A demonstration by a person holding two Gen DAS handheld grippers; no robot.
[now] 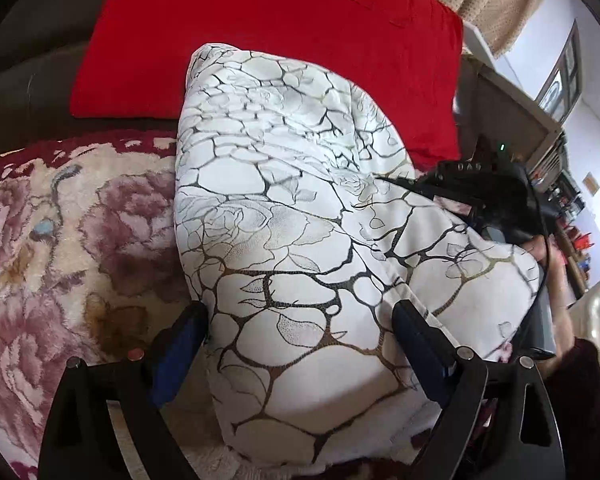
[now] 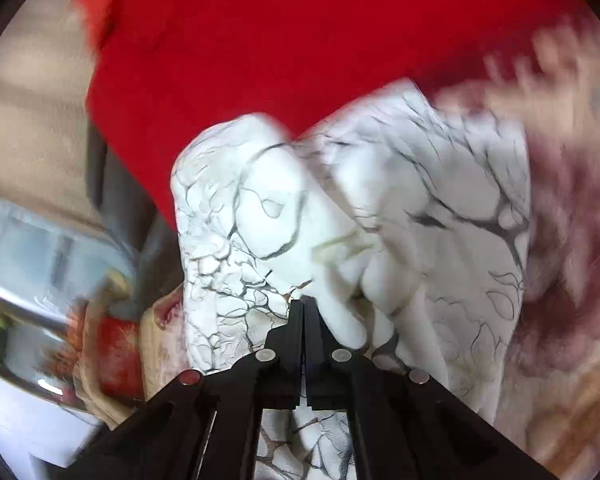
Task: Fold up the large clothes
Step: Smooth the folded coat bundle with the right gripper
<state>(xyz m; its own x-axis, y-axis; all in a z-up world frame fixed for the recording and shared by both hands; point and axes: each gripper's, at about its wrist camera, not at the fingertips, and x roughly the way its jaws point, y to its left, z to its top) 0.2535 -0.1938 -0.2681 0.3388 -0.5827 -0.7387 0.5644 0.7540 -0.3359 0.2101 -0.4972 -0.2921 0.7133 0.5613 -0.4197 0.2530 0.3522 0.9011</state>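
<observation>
A large white cloth with a dark and gold crackle pattern (image 1: 300,216) lies folded on a floral blanket. My left gripper (image 1: 300,316) is open, its fingers wide apart on either side of the cloth's near end, holding nothing. The right gripper shows in the left wrist view (image 1: 480,188) at the cloth's right edge. In the right wrist view the right gripper (image 2: 302,300) is shut on a bunched fold of the white cloth (image 2: 380,240), which is lifted in front of it. That view is blurred by motion.
A red cloth (image 1: 280,32) lies behind the white cloth. The floral blanket (image 1: 60,240) spreads to the left. Shelves and furniture (image 1: 556,160) stand at the right, with a person's hand (image 1: 556,264) by the right gripper.
</observation>
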